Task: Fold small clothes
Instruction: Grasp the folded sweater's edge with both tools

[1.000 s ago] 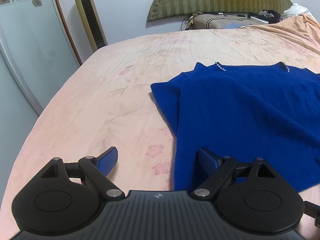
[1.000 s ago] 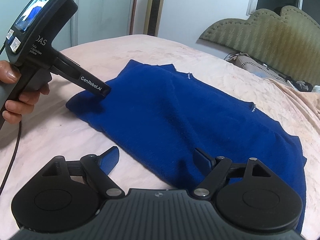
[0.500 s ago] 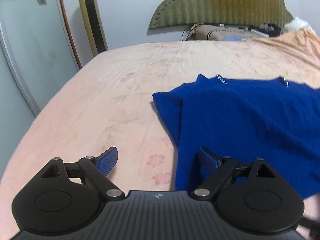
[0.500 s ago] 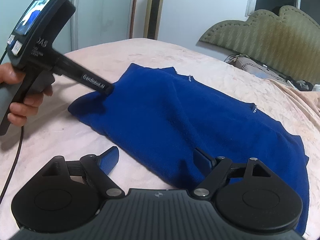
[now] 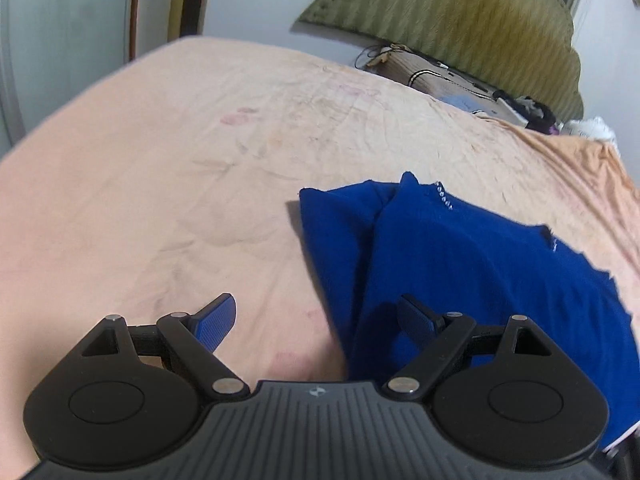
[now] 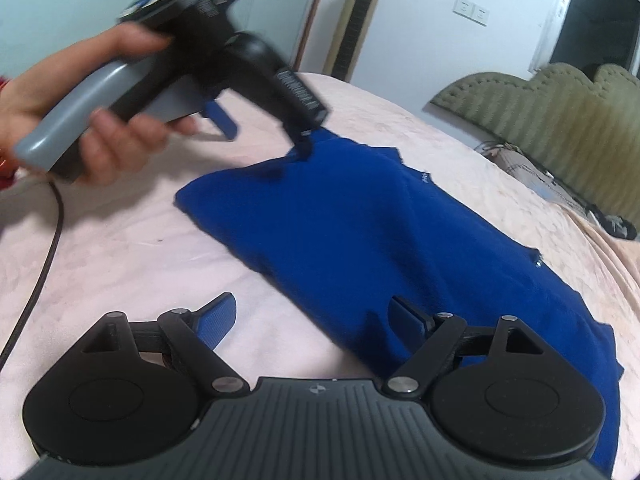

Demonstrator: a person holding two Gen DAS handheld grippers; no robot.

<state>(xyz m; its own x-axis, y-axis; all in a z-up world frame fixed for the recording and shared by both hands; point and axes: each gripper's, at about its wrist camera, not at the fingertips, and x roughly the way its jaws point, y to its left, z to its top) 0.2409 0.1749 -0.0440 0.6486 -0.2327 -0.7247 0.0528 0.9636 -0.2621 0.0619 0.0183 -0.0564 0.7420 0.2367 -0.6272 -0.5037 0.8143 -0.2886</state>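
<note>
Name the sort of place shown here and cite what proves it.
Most likely a home bedroom: a bed under a pink sheet, a padded headboard against the wall, and a blue garment spread out for folding.

Pink floral bedsheet [image 5: 168,184], olive scalloped headboard [image 5: 460,28], gold tower fan [image 6: 358,20], wall sockets [image 6: 472,10]

Left gripper [image 6: 256,120] now raised and tilted, off the blue garment [image 6: 380,240].
</note>
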